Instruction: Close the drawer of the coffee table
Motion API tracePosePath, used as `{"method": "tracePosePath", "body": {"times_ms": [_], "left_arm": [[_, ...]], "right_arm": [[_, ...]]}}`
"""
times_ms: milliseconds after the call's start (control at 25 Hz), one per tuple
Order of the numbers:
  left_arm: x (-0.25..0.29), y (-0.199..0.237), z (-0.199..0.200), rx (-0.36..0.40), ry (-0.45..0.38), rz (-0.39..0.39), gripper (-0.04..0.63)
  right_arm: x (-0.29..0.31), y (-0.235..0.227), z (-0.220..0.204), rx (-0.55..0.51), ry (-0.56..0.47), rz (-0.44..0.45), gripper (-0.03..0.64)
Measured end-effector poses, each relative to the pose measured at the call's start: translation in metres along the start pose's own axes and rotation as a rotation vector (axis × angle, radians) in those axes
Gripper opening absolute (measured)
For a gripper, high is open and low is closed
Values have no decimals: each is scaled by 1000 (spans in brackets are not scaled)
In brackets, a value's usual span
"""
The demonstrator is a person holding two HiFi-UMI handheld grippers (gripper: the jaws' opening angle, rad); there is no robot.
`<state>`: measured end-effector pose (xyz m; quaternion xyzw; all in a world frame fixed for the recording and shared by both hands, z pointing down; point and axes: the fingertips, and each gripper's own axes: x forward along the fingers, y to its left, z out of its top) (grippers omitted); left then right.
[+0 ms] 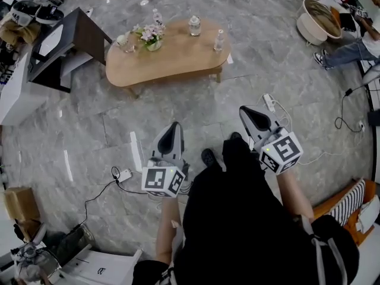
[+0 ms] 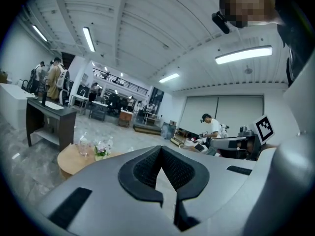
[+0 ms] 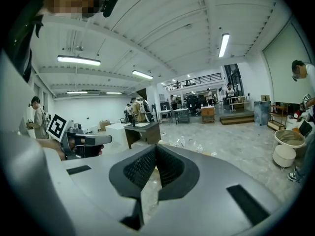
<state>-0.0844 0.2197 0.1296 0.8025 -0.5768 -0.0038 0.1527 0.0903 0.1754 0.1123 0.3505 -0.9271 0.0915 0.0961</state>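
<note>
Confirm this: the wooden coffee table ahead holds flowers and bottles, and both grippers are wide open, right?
Not quite. The wooden coffee table does hold flowers and bottles, but the left gripper and right gripper are both shut and empty, as the two gripper views show.

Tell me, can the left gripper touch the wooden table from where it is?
Probably not yet. The left gripper, shut and empty, is over the floor, well short of the wooden table. Nothing stands between them, so stepping closer should do.

Open hall with a grey marble floor

Grey marble floor (image 1: 267, 58) spreads from a dark desk (image 1: 77, 37); far across from the desk sits a round beige tub (image 1: 314, 19); strip lights (image 2: 243, 54) glow on the white ceiling above.
</note>
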Motion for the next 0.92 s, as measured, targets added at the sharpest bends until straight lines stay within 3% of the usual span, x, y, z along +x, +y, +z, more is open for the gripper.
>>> {"method": "tracePosePath", "body": {"times_ms": [240, 920], "left_arm": [[-7, -11, 8, 36, -4, -20, 14], [-12, -25, 1, 31, 8, -41, 14]], "right_arm": [[-15, 3, 5, 15, -18, -12, 14], [-26, 11, 3, 7, -23, -13, 14]]}}
